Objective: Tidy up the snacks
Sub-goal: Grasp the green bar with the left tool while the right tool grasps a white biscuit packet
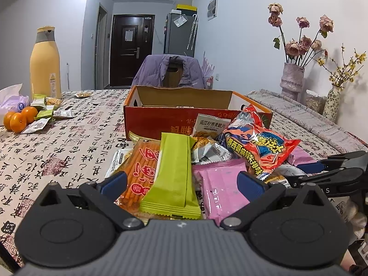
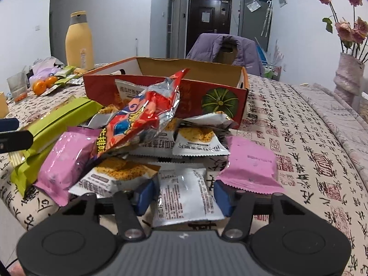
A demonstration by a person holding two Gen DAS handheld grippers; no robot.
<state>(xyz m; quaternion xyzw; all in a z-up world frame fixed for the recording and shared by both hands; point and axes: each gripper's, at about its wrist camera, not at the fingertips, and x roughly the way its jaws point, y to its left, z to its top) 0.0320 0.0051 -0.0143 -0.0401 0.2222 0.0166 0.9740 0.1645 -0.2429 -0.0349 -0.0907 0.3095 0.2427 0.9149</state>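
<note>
A heap of snack packets lies on the tablecloth in front of an open orange-red cardboard box [image 1: 147, 119] [image 2: 207, 92]. A red chip bag [image 1: 260, 145] [image 2: 142, 117] tops the heap. My left gripper [image 1: 182, 181] is open, and an orange stick-snack packet [image 1: 140, 170], a green packet [image 1: 174, 172] and a pink packet [image 1: 220, 188] lie between its blue pads. My right gripper [image 2: 184, 196] straddles a white packet [image 2: 186, 195] that lies flat, with its pads close against the packet's side edges. Another pink packet [image 2: 250, 163] lies just right of it.
A yellow bottle [image 1: 46, 62], tangerines [image 1: 18, 119] and more wrappers sit at the far left, with a glass [image 2: 17, 85] nearby. A vase of dried roses [image 1: 292, 80] stands at the right. A chair with a purple jacket [image 1: 170, 71] is behind the box.
</note>
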